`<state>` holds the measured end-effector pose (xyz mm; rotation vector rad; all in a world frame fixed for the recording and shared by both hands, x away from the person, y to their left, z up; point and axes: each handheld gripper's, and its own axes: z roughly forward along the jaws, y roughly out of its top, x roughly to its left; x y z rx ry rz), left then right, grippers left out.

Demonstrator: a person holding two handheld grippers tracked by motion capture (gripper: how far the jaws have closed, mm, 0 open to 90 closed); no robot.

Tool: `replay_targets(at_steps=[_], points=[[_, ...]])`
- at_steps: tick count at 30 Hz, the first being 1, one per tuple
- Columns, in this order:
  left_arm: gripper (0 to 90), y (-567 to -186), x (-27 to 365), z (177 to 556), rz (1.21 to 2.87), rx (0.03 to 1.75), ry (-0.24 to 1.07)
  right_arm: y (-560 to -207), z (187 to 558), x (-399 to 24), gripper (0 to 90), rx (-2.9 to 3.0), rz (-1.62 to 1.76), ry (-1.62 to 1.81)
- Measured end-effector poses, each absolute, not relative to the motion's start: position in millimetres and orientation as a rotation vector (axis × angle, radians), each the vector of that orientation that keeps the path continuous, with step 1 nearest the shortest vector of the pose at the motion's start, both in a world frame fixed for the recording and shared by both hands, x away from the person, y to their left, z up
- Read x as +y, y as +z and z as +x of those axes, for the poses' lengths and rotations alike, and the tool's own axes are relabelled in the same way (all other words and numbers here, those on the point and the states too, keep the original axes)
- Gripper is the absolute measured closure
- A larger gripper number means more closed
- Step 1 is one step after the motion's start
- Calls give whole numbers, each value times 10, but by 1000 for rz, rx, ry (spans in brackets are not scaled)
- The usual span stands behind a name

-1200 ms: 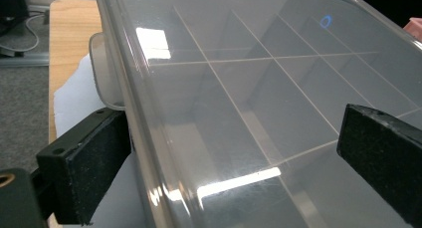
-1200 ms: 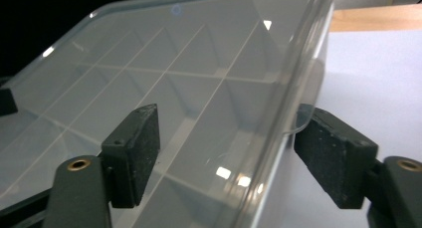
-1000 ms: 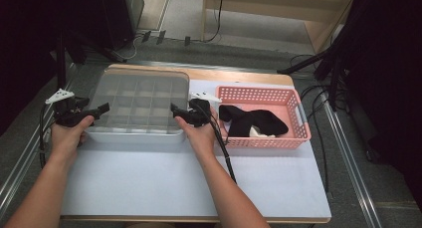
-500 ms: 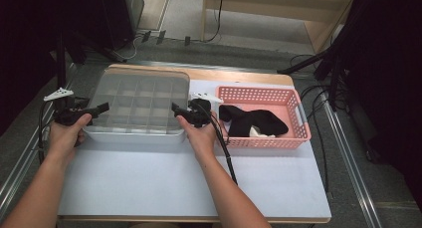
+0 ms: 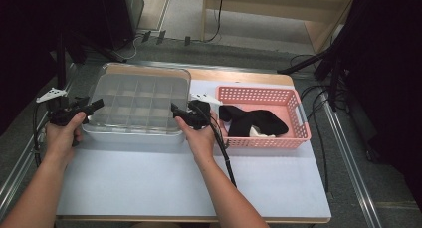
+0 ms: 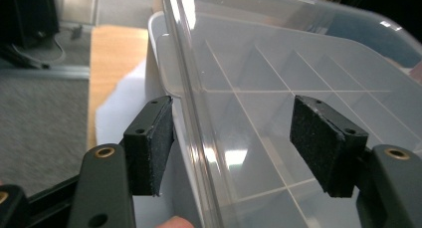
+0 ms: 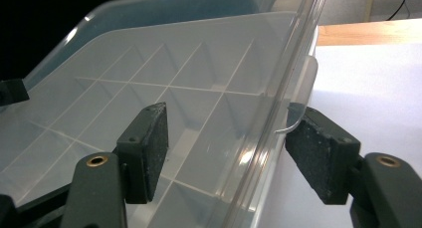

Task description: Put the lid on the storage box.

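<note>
- Left hand-held gripper (image 5: 94, 104) straddles the left edge of the clear lid (image 5: 139, 91) on the divided box (image 5: 132, 133). Its jaws have just been closing, with the lid's rim between them. In the left gripper view one pad (image 6: 149, 143) sits against the box's outer wall just under the rim, while the other (image 6: 326, 146) hangs apart over the lid, so nothing is clamped yet.
- Right hand-held gripper (image 5: 174, 109) straddles the opposite edge in the same way, jaws partly open. Its outer pad (image 7: 318, 158) is just beside the lid's small tab and the inner one (image 7: 149, 148) stands clear above the lid.
- Box sits at the back left of the white surface (image 5: 199, 188), just beside the pink basket (image 5: 298, 138) holding dark cloth (image 5: 254, 121).
- Lid looks thin, light and glossy: likely slippery under the pads, and springy enough to bow if lifted from one side alone.
- Best hold is probably the rim lip at both short ends, pinched evenly so the lid comes up level.
- Squeezing hard seems unwise, since thin clear plastic can crack or pop loose.
</note>
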<state>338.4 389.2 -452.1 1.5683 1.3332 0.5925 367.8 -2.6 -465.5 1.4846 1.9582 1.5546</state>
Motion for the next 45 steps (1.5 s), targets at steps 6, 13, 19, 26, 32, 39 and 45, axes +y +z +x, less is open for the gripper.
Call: replay_targets(at_steps=[6,13,19,26,32,39,45], points=[[513,-4344,3650,3358,1648,1162,543,-4622,3669,2,385,1982,1489,1639],[291,-4412,3801,3462,1556,1397,613,-4603,3665,-33,409,1955,1548,1606],[259,-4545,3911,3490,1557,1413,608,-4658,3666,-41,312,1916,1524,1464],[311,-4548,3861,3507,1561,1358,615,-4711,3689,-47,377,1926,1577,1479],[320,-4495,3810,3454,1593,1326,605,-4756,3650,-140,500,1847,1703,1569],[333,-4406,3640,3326,1688,1265,640,-4757,3611,-167,506,1849,1697,1575],[301,-4550,3628,3265,1680,1319,614,-4740,3539,-192,588,1798,1674,1543]])
